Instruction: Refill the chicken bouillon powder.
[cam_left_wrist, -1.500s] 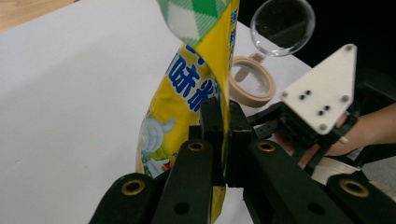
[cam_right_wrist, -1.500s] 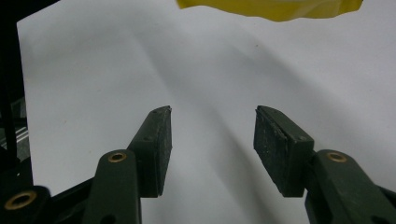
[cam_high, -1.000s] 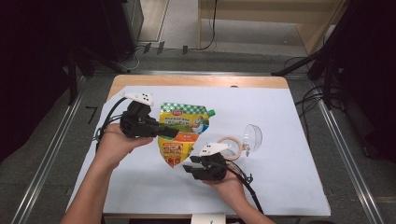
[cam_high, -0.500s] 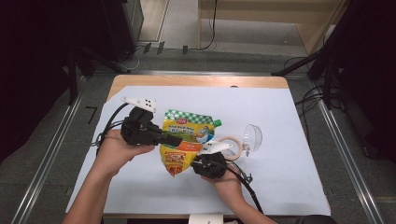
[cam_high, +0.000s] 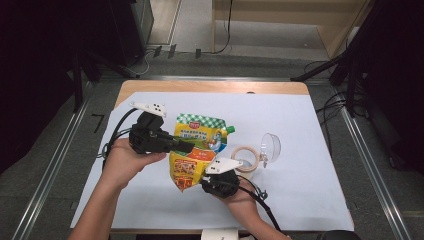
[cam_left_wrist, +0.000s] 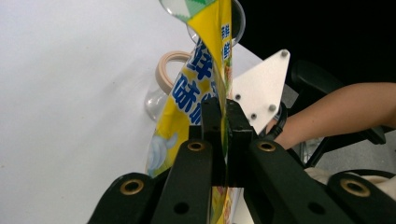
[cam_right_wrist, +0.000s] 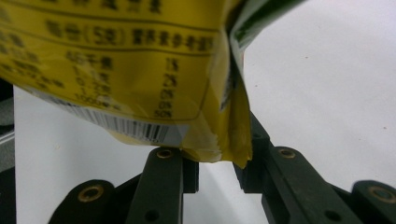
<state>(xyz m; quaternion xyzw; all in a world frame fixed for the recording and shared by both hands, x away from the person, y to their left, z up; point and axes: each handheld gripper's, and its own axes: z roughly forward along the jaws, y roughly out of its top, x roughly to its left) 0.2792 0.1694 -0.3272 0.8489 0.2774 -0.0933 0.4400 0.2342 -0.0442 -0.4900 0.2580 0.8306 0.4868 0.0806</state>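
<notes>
R gripper, lower centre of high view: jaws apart, pouch's bottom corner hanging between them, not pinched. Pouch mid-frame, off table. L gripper clamped on pouch's side seam. Judged: soft, floppy, slick film, contents shift; grip flat seams/corners, not belly. Tape roll, clear cup beyond, right.

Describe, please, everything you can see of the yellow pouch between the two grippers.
The pouch is glossy yellow film with a green-checked top, a green corner spout, printed lettering and a barcode on its back. It hangs lifted off the white table cover. The left gripper is clamped on its edge; its bottom corner sits between the open jaws of the right gripper.
</notes>
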